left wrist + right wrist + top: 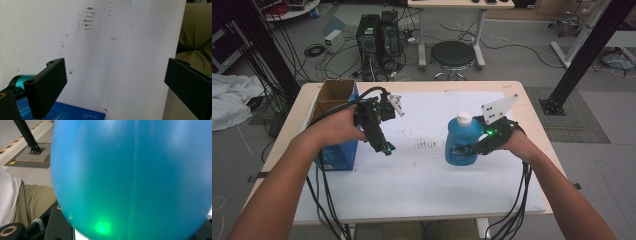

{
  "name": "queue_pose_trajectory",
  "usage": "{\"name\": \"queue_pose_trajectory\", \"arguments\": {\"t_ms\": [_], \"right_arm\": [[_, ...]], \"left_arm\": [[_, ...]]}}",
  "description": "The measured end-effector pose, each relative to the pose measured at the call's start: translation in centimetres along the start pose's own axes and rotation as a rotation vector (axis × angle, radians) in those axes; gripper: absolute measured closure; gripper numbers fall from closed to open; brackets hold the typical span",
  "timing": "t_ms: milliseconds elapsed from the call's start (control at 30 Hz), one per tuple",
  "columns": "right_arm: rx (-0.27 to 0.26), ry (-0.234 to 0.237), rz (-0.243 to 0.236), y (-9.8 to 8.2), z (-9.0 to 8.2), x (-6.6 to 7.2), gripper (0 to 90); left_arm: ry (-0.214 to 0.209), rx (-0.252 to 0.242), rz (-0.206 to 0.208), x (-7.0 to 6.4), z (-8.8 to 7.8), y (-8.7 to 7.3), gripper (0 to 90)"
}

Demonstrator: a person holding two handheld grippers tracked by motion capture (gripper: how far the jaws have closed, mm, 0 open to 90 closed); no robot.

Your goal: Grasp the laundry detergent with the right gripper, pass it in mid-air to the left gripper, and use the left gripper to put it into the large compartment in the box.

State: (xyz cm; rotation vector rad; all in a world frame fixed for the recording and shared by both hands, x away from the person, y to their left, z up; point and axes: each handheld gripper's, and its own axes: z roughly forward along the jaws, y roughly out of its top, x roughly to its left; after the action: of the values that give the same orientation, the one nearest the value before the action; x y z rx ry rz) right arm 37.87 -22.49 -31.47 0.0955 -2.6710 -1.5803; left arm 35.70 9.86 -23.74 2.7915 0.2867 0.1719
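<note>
Blue bottle right of centre in high view, clamped upright by right gripper; blue box at bottom left of left gripper view, below the wide-open, empty left gripper.

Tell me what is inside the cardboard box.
The cardboard box stands open-topped at the table's left edge; bare brown inner walls show. Its bottom is hidden by the left tool and forearm, so contents cannot be told.

Bottle right on the mat, box at left edge.
</note>
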Motion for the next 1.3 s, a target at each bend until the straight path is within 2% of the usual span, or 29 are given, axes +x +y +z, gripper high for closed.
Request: {"name": "queue_pose_trajectory", "arguments": {"t_ms": [100,267,567,833,1300], "right_arm": [[0.041,0.010,-0.014,0.3,1.2,0.2,44.2],[0.077,0.013,-0.017,0.7,2.7,0.4,44.2],[0.074,0.005,-0.021,1.2,2.9,0.2,44.2],[0.076,0.018,-0.023,1.4,3.5,0.1,44.2],[0.062,0.042,-0.022,2.4,4.7,-0.1,44.2]], "left_arm": [[0.003,0.016,0.020,-0.4,-0.2,0.6,4.3],[-0.005,0.026,0.043,-0.9,-0.5,1.9,4.3],[-0.022,0.025,0.059,-1.1,-0.4,3.9,4.3],[-0.049,0.018,0.070,-1.3,-0.6,5.5,4.3],[-0.059,-0.008,0.098,-1.8,-1.3,7.5,4.3]]}}
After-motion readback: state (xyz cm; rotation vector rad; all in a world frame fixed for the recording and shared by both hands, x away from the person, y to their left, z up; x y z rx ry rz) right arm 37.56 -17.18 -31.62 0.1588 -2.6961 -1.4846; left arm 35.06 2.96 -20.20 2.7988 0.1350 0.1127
